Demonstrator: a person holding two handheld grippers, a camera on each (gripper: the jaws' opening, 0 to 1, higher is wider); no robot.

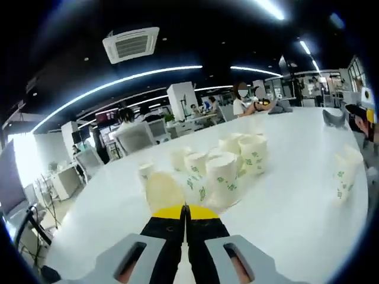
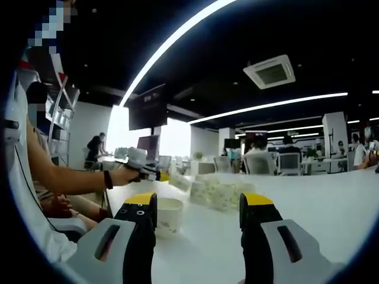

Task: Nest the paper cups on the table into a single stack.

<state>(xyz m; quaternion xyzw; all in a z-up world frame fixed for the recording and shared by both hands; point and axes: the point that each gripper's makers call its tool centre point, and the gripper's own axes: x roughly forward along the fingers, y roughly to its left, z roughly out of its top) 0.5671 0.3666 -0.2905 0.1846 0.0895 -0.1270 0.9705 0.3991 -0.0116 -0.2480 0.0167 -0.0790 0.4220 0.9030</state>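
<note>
I am holding the left gripper (image 1: 185, 216) low over the glossy white table (image 1: 296, 195) with its black, yellow-tipped jaws pressed together and nothing between them; just beyond the tips a pale paper cup lying on its side (image 1: 162, 190) is showing me its round face, though through the fisheye I am unsure whether that is mouth or base; behind it the cluster of white paper cups with green print (image 1: 228, 165) is standing upright, and one lone printed cup (image 1: 344, 174) is sitting well apart toward the right edge. I am keeping the right gripper (image 2: 198, 216) spread wide and empty, with a squat white paper cup (image 2: 170, 216) upright just beside its left jaw; the left is the nearer claw to the cluster.
</note>
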